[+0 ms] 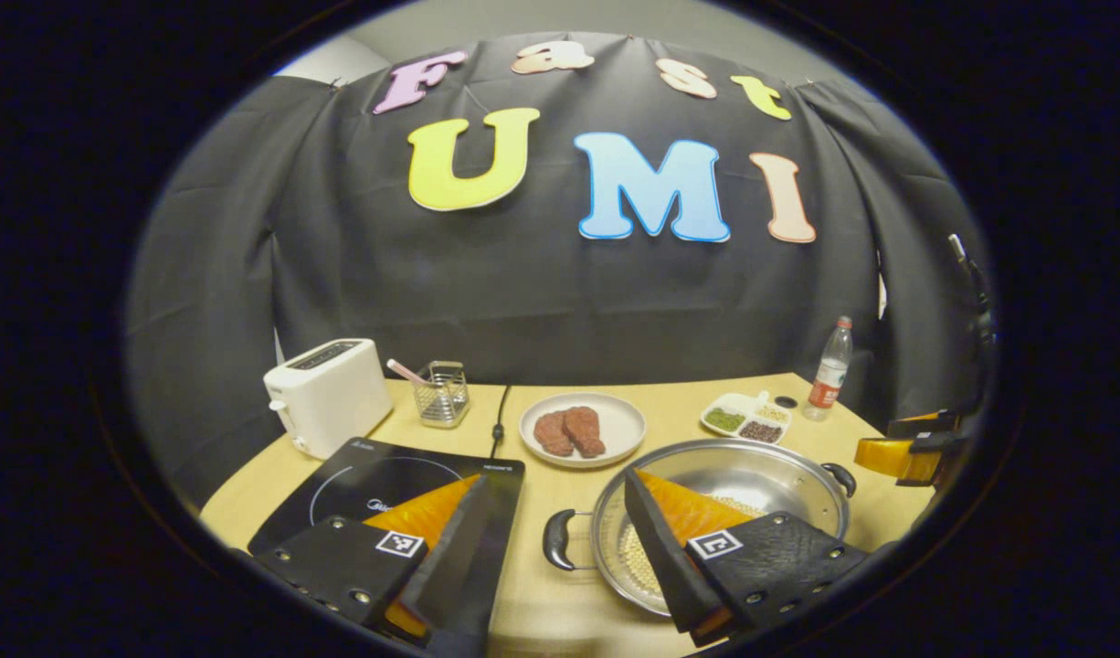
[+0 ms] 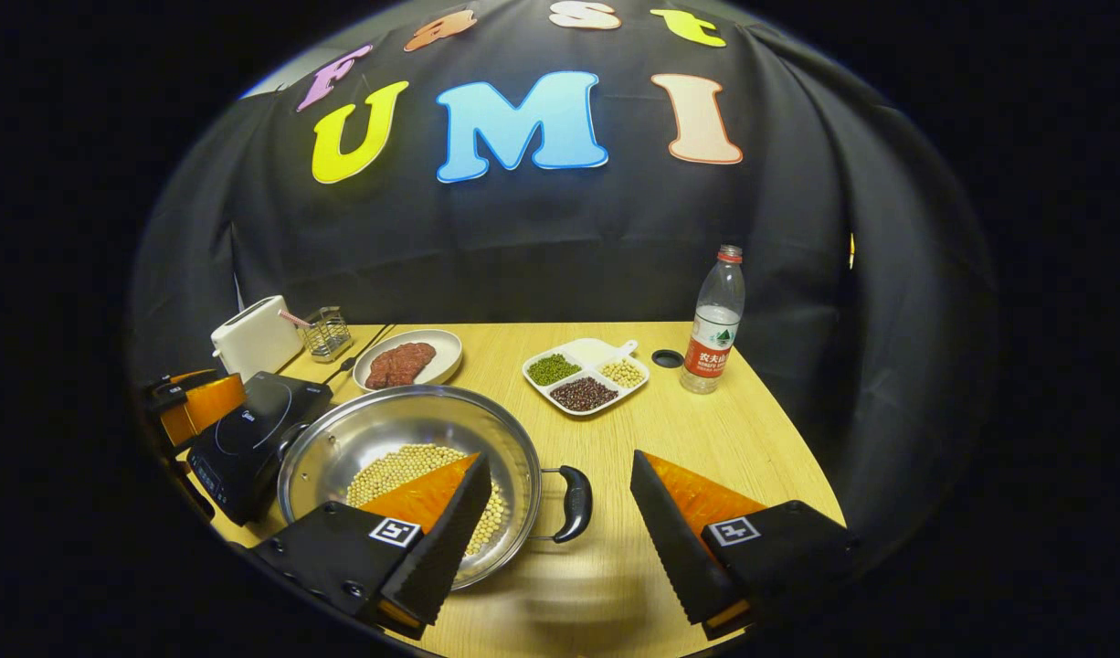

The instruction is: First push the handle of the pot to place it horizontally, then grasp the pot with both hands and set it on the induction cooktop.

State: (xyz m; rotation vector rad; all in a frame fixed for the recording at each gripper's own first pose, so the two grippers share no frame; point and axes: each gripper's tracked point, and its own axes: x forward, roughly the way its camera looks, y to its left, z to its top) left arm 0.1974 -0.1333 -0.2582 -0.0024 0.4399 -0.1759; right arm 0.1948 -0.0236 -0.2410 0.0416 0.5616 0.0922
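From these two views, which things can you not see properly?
- Pot: near rim hidden behind the left tongs in the left gripper view.
- Induction cooktop: near edge cut off, right gripper view.
- Bottle label: too small.
- Cup contents: too small.

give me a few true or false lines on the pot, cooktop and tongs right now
1. The pot sits on the cooktop. False: it stands on the table beside the cooktop.
2. The pot holds pale beans. True.
3. The left tongs are shut on a pot handle. False: they are open, with the handle between the fingers, untouched.
4. The right tongs are open around the other handle. True.
5. The plate is empty. False: it holds meat.
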